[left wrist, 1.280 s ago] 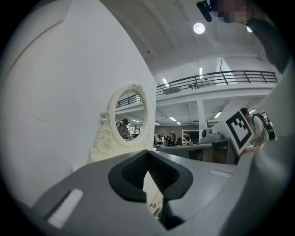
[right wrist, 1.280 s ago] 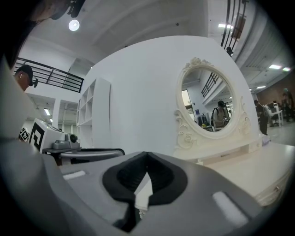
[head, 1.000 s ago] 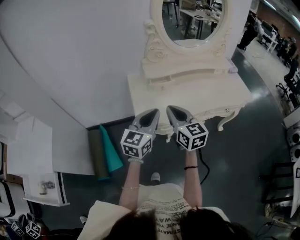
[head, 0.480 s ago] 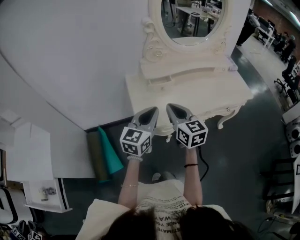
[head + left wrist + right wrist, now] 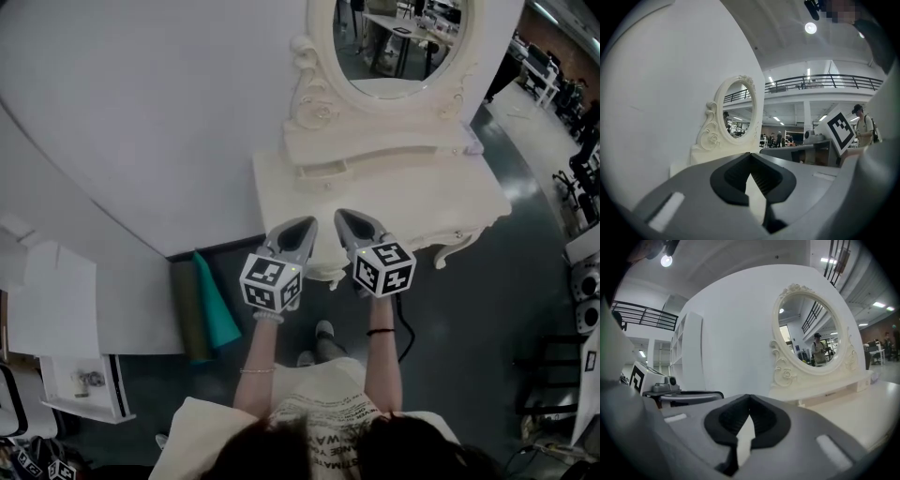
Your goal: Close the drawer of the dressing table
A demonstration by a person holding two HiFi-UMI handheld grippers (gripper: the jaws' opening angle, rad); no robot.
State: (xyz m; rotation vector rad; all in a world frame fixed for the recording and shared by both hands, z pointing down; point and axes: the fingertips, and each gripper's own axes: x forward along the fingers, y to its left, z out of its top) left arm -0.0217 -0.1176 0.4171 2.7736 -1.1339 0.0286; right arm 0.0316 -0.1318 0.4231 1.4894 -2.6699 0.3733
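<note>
The cream dressing table (image 5: pixel 422 202) stands against the white wall, with an oval mirror (image 5: pixel 398 37) on top. In the mirror's base a small drawer (image 5: pixel 323 173) at the left sticks out a little. My left gripper (image 5: pixel 309 223) and right gripper (image 5: pixel 341 216) are side by side over the table's front edge, pointing at the mirror base and well short of it. In the left gripper view the left gripper (image 5: pixel 750 154) has its tips together with nothing held. In the right gripper view the right gripper (image 5: pixel 749 397) is likewise shut and empty.
Rolled green and teal mats (image 5: pixel 211 300) lean by the wall left of the table. A white shelf unit (image 5: pixel 84 380) sits at the lower left. A black cable (image 5: pixel 408 337) lies on the dark floor under my right arm. People and desks (image 5: pixel 562 84) are at the far right.
Both grippers have moved forward toward the dressing table and now reach a little farther over its front edge. A foot has stepped forward below. The jaws stay shut.
</note>
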